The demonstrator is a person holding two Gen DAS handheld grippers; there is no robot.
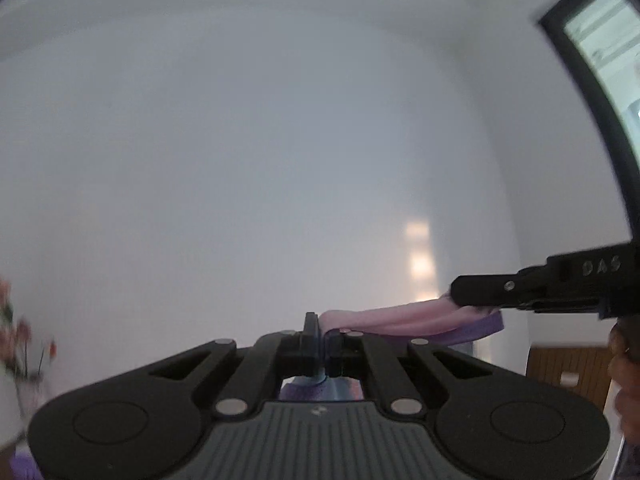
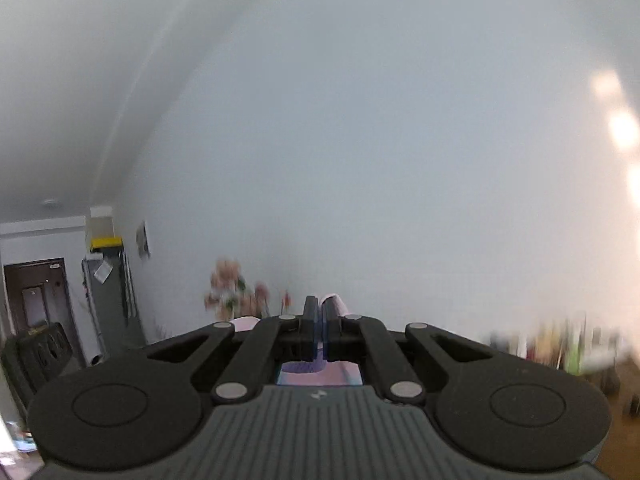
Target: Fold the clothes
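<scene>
your left gripper [image 1: 322,334] has its jaws pinched tight on the pink and purple garment [image 1: 404,322], and the cloth stretches from there to the right, taut, to your right gripper [image 1: 456,294], which clamps its other end. in the right wrist view the right gripper [image 2: 320,320] is likewise closed on pink cloth [image 2: 334,302], with more of it hanging below the fingers. both grippers point at the white wall [image 1: 240,140]; beside the garment, a blurred flower bouquet [image 2: 232,288] stands against that wall.

Brown wooden surface [image 2: 624,436] low at the right, blurred upright items [image 2: 560,346] at its far edge
</scene>
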